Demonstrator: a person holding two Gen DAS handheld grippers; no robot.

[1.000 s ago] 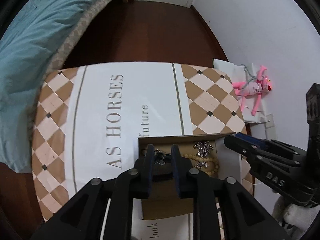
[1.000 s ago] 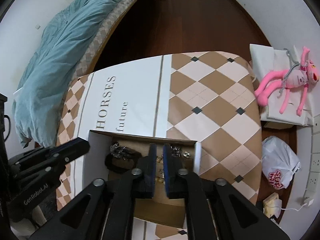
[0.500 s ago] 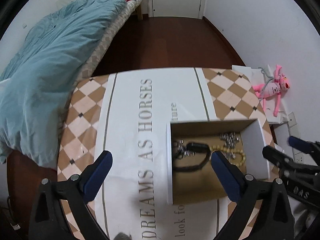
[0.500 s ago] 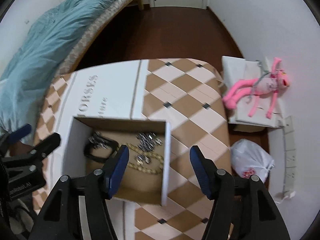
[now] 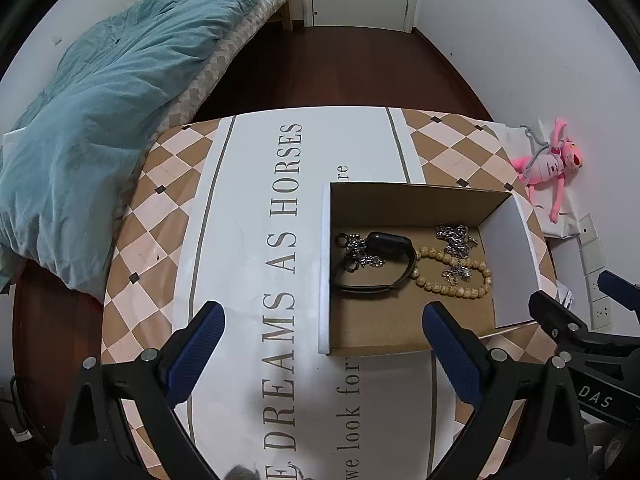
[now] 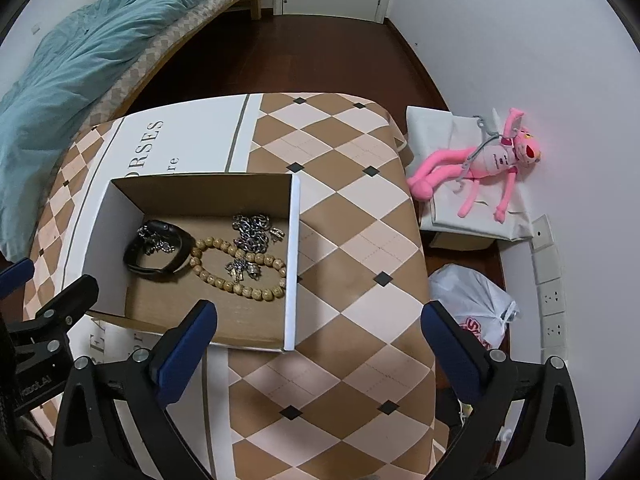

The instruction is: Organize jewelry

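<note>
Cardboard box (image 5: pixel 404 208): brown inside, white outer walls, open top; it sits on the table (image 5: pixel 248 240), toward the right edge as I see it from the left wrist view.
Table cover: white band with grey lettering down the middle, tan and cream diamonds on both sides.
Left gripper (image 5: pixel 320 344): I read the jaws as spread wide, having just been opening; nothing is between the blue pads (image 5: pixel 196 344). It hangs over the near part of the table, with the box's near-left corner in the gap.
Black band (image 5: pixel 376 264): a watch-like strap lying in the left part of the box floor, looped in an oval.
Small silver chain (image 5: pixel 360 252): tangled on and inside the black band's loop, touching it.
Wooden bead bracelet (image 5: pixel 452 276): mid-floor of the box, its left end touching the black band.
Silver link chain (image 5: pixel 456 236): heaped toward the far right of the box floor, just beyond the beads.
Silver charms (image 5: pixel 456 274): a small cluster lying inside the bead loop.
Right gripper (image 6: pixel 320 340): jaws stand fully apart, having just been opening, and grip nothing. It hangs over the box's near-right corner and the diamond part of the table.
Bed (image 5: pixel 120 92): teal quilt, beyond the table's left edge.
Pink plush toy (image 6: pixel 484 164): on a white bag (image 6: pixel 440 136) on the floor, past the table's right edge.
Plastic bag (image 6: pixel 472 308): white, red print, on the floor nearer me.
</note>
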